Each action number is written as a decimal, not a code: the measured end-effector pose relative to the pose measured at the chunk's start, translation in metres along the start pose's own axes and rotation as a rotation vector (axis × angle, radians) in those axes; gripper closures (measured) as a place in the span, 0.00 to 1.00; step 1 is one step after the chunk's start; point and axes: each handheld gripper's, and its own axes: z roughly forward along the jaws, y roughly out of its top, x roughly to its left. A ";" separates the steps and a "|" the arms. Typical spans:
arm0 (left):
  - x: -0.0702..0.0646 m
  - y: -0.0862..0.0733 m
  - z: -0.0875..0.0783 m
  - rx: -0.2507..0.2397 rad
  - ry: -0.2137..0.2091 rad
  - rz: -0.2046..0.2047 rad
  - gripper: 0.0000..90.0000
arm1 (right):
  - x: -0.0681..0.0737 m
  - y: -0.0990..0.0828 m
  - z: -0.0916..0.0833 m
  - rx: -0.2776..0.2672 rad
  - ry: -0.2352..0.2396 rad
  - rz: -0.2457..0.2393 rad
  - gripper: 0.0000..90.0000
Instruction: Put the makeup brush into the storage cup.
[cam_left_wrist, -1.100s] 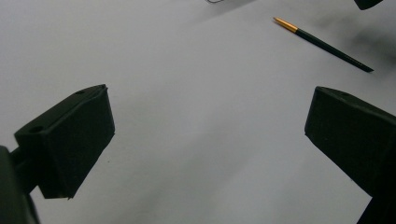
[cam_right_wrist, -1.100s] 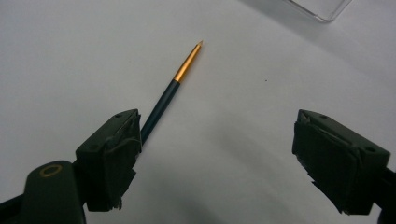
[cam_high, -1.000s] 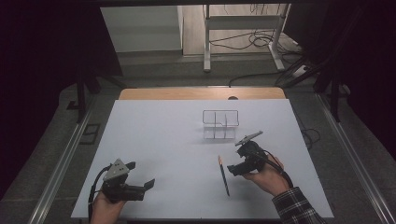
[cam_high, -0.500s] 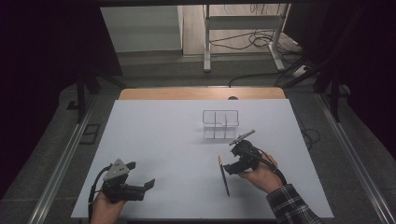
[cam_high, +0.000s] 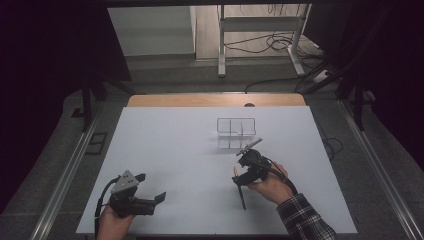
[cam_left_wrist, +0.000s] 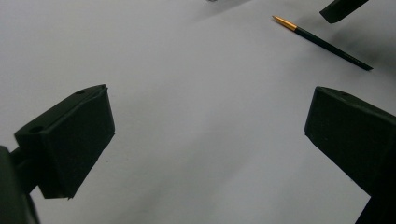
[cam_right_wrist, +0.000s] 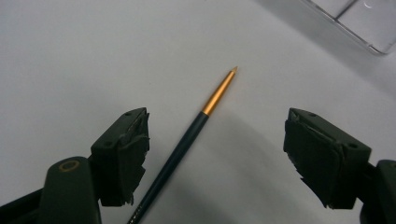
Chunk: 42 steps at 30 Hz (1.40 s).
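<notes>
- The left hand (cam_high: 114, 220) is coming in from the bottom left corner of the high view, resting low on the white table (cam_high: 165, 150) near its front edge.
- The left gripper (cam_high: 152, 189) is lying almost level, its jaws pointing to the right across the table, with the grey plate on top and a cable trailing back by the wrist.
- Its jaws are standing wide apart with nothing between them; in the left gripper view only bare table is lying in the gap.
- That same view is catching the paintbrush (cam_left_wrist: 322, 43) far off at the upper right, with one jaw tip of the other gripper just above it.
- The paintbrush (cam_high: 239, 187) is lying flat on the table right of the middle, its gold collar and tip toward the far side and its dark handle running toward the front edge.
- A clear plastic organizer (cam_high: 236, 132) with compartments is standing beyond the paintbrush, apart from it.
- The right hand (cam_high: 270, 185), in a plaid sleeve, is reaching in from the bottom right, wrist bent, holding the right gripper (cam_high: 239, 175) tilted down over the paintbrush.
- In the right gripper view the jaws are spread on either side of the paintbrush (cam_right_wrist: 187, 144); they have just been closing a little, and the pads are not pressing on it. The handle is lying nearer the left jaw.
- That view is also showing a corner of the organizer (cam_right_wrist: 355, 23) at the top right.
</notes>
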 end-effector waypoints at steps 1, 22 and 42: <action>0.000 0.000 0.000 0.000 0.000 0.000 0.02 | 0.001 0.001 0.001 0.002 0.001 0.000 0.26; 0.000 0.000 0.000 0.003 -0.001 0.000 0.02 | 0.010 0.008 0.010 0.031 -0.010 -0.027 0.34; 0.000 0.000 0.000 0.006 -0.001 0.000 0.02 | 0.011 0.002 0.024 0.109 -0.003 -0.063 0.54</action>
